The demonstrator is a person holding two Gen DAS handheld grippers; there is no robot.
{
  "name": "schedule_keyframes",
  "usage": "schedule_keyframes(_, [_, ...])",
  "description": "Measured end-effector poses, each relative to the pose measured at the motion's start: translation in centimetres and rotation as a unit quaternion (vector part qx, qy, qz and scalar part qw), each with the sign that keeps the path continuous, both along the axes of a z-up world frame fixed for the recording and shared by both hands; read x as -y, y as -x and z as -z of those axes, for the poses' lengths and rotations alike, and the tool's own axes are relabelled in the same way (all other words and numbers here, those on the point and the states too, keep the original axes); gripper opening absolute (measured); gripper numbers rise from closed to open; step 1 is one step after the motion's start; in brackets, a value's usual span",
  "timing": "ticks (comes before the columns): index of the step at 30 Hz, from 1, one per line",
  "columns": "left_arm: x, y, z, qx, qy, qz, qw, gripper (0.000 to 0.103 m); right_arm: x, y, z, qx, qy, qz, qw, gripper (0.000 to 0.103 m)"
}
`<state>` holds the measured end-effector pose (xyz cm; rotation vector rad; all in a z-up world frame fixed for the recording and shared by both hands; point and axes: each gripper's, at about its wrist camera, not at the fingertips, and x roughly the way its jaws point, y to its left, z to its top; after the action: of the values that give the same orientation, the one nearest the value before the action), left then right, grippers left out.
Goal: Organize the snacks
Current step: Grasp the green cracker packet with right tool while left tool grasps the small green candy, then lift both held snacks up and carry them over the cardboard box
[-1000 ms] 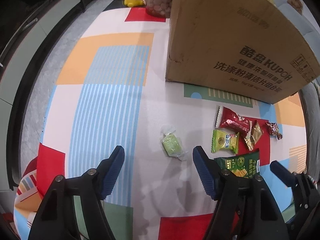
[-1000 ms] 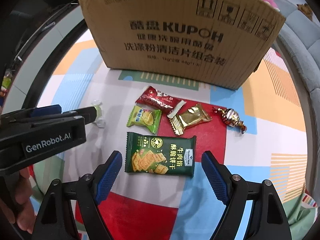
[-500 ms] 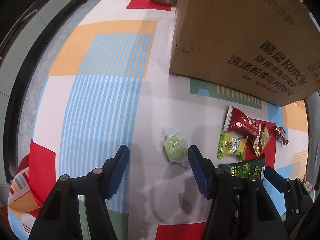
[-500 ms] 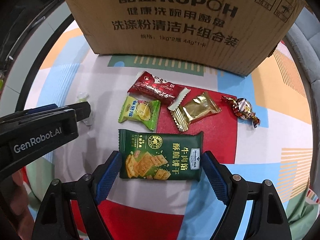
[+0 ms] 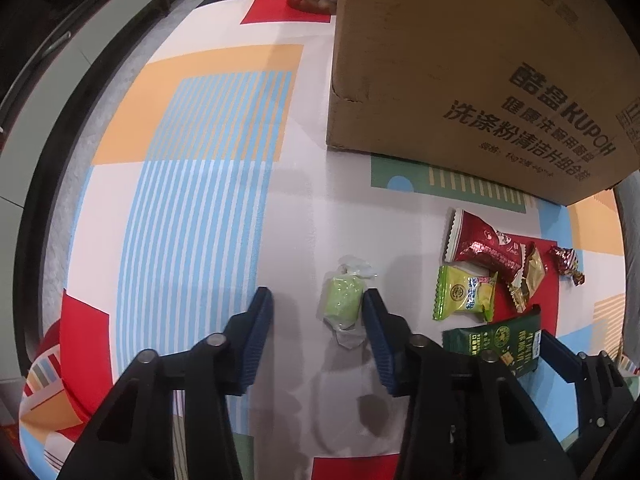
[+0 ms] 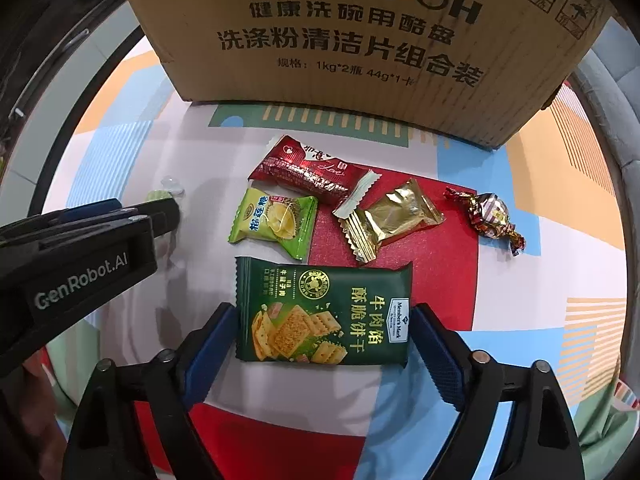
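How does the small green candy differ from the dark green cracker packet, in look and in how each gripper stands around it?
The green candy is small, pale and wrapped in clear film; the cracker packet is a larger, flat, dark green printed pouch. The left gripper is closing, one pad beside the candy and the other apart from it; the right gripper stands wide, framing the packet's short ends. Both lie flat on the patterned mat.

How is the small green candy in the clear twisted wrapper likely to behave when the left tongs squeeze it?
The green candy looks like a compact block, so it probably stays firm. Its clear wrapper ends look thin and crinkly, so they will likely crumple and could slip. The left tongs are closing with the candy between them; one pad sits beside it, the other well off, so it may slide sideways first.
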<state>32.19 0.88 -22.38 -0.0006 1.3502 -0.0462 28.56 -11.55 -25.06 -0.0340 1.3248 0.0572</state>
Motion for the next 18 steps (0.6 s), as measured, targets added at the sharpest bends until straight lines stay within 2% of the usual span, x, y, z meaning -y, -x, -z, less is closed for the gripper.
schedule_keyframes(5, [0.3, 0.4, 0.0, 0.006, 0.002, -0.001, 1.0, 0.026, -0.4, 0.4, -0.6, 0.005, -0.005, -0.013, 1.0, 0.074])
schedule_keyframes(6, [0.3, 0.5, 0.0, 0.007, 0.002, 0.0, 1.0, 0.019, -0.6, 0.3, -1.0, 0.005, -0.007, -0.015, 1.0, 0.072])
schedule_keyframes(18, [-0.1, 2.6, -0.5, 0.004, 0.007, 0.0, 1.0, 0.019, 0.5, 1.0, -2.0, 0.009, -0.02, -0.013, 1.0, 0.069])
